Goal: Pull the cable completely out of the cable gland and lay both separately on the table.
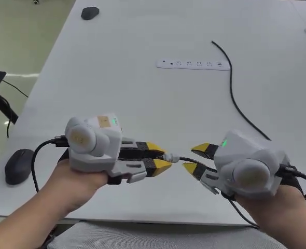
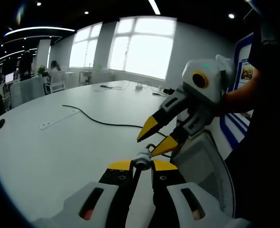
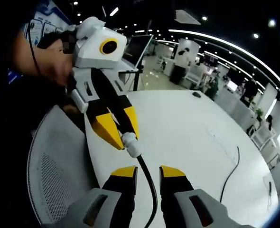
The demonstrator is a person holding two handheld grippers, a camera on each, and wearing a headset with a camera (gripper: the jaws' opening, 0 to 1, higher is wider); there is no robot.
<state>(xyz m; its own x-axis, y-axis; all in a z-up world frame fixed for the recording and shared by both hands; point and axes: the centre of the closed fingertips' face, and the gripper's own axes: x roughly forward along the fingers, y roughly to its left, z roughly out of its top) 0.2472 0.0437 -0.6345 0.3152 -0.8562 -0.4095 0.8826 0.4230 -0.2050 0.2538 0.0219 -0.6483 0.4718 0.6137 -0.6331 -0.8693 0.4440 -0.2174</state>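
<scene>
Head view: on a smooth white table (image 1: 142, 93), low in the frame, the left gripper (image 1: 162, 156) comes in from the left. It is a grey plastic body with black jaws ending in wedge-shaped yellow tips, and it is clamped on the small, pale, rounded cable gland (image 1: 170, 157) at bottom centre. A thin black cable (image 1: 186, 160) leaves the gland to the right and passes between the spread tips of the right gripper (image 1: 190, 158). A flat white power strip (image 1: 193, 64) lies in the upper middle, and a loose black lead (image 1: 235, 98) curves down past its right end. One dark mouse (image 1: 89, 13) sits at the top and another (image 1: 18, 166) at the left edge.

Left gripper view: its own two yellow tips close on the gland (image 2: 142, 158) at bottom centre. The gland shows here as a glossy whitish knob. The right gripper reaches in from the upper right with its jaws apart, just above the gland. Grey chair mesh (image 2: 201, 166) fills the lower right.

Right gripper view: its own jaws stand apart at the bottom, and the cable (image 3: 149, 183) runs up between them without being pinched. The cable enters the ribbed white gland (image 3: 130, 144), which is held in the left gripper's tips at centre left.
</scene>
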